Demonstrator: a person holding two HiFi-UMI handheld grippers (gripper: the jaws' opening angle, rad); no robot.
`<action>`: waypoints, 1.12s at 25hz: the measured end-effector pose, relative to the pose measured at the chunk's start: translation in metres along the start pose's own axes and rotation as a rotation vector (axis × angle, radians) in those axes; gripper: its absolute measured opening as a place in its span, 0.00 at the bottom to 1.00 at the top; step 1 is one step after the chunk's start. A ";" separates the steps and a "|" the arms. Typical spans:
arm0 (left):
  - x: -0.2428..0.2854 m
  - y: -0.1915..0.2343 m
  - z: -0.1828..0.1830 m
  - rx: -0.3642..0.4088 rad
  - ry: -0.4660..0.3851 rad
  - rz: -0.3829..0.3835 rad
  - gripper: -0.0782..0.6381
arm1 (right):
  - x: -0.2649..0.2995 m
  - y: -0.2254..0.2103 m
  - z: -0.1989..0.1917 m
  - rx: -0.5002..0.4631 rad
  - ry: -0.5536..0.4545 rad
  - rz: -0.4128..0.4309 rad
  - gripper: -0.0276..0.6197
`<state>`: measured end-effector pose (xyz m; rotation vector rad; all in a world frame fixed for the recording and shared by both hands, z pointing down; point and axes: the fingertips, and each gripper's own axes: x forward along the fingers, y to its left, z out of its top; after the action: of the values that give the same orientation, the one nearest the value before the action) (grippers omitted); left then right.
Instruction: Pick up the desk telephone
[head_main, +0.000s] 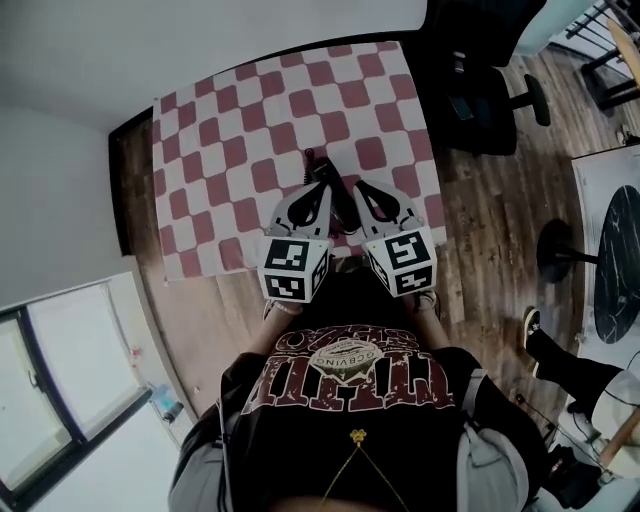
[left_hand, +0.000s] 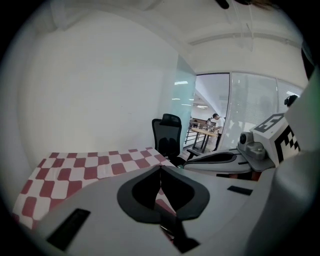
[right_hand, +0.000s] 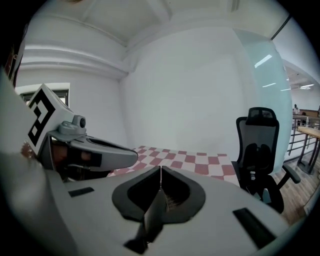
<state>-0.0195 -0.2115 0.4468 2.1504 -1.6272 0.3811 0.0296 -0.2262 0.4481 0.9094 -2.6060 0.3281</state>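
**Tongs shut on either side of the telephone**

A dark, elongated shape, judged to be the desk telephone (head_main: 320, 170), is seen near the front edge of the checkered worktop (head_main: 230, 150). Its long axis runs away from the person. It is flanked by the left tongs (left_hand: 160, 167) and right tongs (right_hand: 160, 167), both closed and empty, neither clearly nearer.

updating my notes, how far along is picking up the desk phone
Done: nothing visibly. What looks like the telephone, only a dark shape in the head view, lies on the checkered cloth between the two tools. In hand: nothing; the left tool and the right tool both have their jaws together with nothing between them. Left: open a tool, close it on the telephone, and lift it off the cloth.
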 end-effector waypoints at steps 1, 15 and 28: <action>-0.001 0.003 0.001 -0.006 -0.008 0.017 0.12 | 0.002 0.001 0.000 -0.006 0.003 0.015 0.08; -0.001 0.042 -0.012 -0.128 -0.001 0.100 0.12 | 0.041 0.006 -0.017 -0.065 0.076 0.138 0.08; 0.027 0.050 -0.018 -0.076 0.094 -0.084 0.12 | 0.060 -0.002 -0.028 0.045 0.116 -0.015 0.08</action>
<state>-0.0593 -0.2370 0.4832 2.1032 -1.4719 0.3826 -0.0055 -0.2521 0.4980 0.8965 -2.4937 0.4245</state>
